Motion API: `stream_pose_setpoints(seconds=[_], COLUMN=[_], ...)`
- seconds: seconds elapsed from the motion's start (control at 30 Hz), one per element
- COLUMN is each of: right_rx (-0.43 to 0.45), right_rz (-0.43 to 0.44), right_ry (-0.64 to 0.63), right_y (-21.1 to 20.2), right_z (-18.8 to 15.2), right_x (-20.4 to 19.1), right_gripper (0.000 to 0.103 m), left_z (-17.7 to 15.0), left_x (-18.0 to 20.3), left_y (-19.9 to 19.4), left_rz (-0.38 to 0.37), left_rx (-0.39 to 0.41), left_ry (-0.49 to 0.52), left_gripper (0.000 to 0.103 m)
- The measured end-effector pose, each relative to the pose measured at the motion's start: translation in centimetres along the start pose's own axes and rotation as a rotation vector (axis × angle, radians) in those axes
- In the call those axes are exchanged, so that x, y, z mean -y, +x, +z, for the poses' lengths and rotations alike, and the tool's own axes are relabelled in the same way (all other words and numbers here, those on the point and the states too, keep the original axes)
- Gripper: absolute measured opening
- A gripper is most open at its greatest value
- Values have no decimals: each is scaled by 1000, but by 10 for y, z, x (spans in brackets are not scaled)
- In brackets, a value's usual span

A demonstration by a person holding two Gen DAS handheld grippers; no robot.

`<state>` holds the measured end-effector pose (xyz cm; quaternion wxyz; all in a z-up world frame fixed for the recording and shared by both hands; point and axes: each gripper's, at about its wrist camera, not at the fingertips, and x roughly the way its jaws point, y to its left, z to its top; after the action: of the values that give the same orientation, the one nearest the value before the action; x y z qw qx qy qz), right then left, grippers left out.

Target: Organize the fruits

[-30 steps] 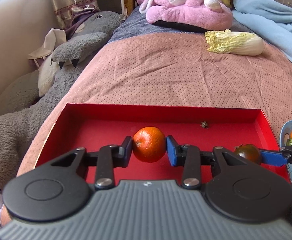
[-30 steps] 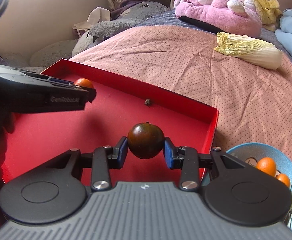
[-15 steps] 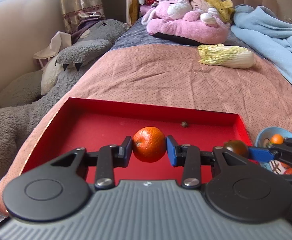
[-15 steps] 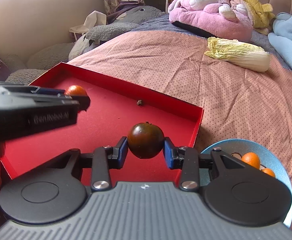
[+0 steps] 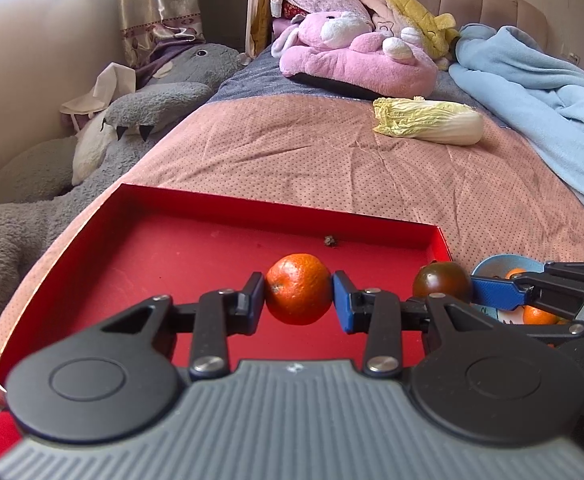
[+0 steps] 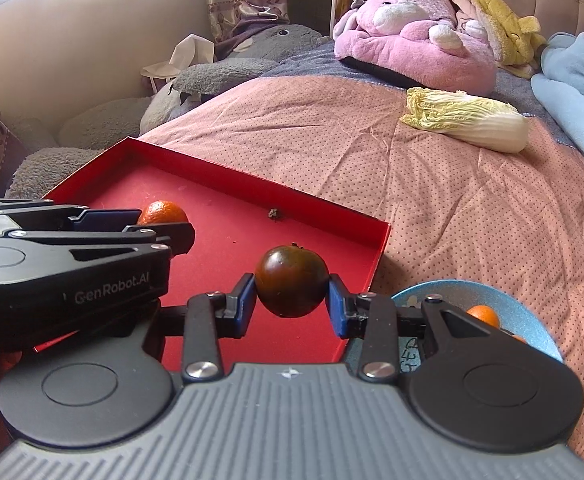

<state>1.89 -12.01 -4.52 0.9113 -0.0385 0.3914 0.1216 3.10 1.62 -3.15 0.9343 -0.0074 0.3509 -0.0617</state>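
Across the pink bedspread [image 5: 332,168]: wide open cloth beyond red tray [image 5: 219,204], bare up to napa cabbage [image 5: 428,122] near pink plush [image 5: 356,64]. Tray floor mostly clear except small dark speck [image 5: 329,241] by far wall. Blue bowl [image 6: 532,320] just beyond tray's right edge, holding small oranges; partly legible letters "GED" on bowl interior, right wrist view only. "GenRobot.AI" printed on left claw [image 5: 299,295] housing, likewise right wrist view only. Left claw clamped on mandarin [image 5: 299,294], above tray. Right claw [image 6: 292,288] clamped on dark tomato [image 6: 292,286], above tray's right side.
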Motion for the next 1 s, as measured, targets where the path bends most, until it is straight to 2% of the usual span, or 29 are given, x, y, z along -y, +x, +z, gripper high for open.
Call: stream_pose_setpoints(seconds=[0.2, 0.67, 0.83, 1.0], right_rx=[10, 28, 63, 26], right_rz=[-12, -25, -84, -161], right_ry=[12, 41, 86, 139], right_y=[-6, -16, -34, -41], right_z=[-1, -4, -9, -38], right_x=[9, 25, 66, 115], right_gripper=[44, 43, 43, 43], left_z=[0, -2, -3, -3], left_x=[-2, 8, 9, 18], left_y=[0, -2, -5, -3], left_rz=[19, 16, -1, -26], left_rx=[1, 11, 25, 25], left_ry=[-9, 53, 62, 86], left_gripper=[40, 40, 40, 40])
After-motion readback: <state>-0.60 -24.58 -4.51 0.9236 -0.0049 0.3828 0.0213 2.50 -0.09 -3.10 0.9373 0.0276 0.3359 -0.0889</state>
